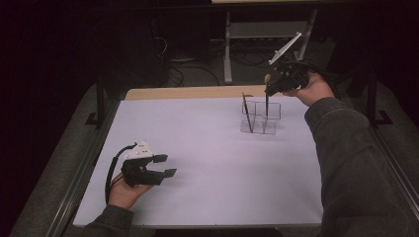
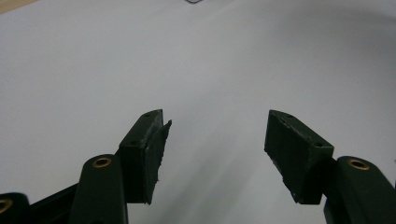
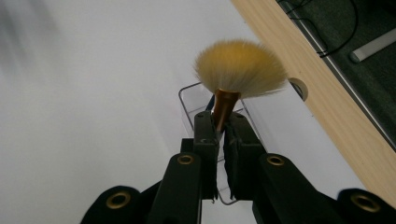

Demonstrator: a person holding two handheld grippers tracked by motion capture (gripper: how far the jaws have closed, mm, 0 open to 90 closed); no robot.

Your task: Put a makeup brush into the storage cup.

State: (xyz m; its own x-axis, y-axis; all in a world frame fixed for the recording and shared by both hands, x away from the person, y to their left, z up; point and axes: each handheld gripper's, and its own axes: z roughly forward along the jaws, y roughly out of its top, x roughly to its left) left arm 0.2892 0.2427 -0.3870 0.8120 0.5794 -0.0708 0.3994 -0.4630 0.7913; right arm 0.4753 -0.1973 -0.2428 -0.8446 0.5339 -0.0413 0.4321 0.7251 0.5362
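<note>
Here, your left gripper (image 1: 166,165) rests idle near the white table's (image 1: 207,163) front edge, jaws wide with nothing between them. Farther right, one slim brush (image 1: 246,112) stands in the clear organizer (image 1: 261,118). Above its back compartment, your right gripper (image 1: 270,88) clamps a fan-headed makeup brush (image 3: 236,74) by the copper ferrule, handle hanging down into the box. Keep that handle plumb, clear of the acrylic walls, and let go only once it is settled.

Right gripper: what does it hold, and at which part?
The right gripper holds a makeup brush, clamped at its copper ferrule just below the bristles.
</note>
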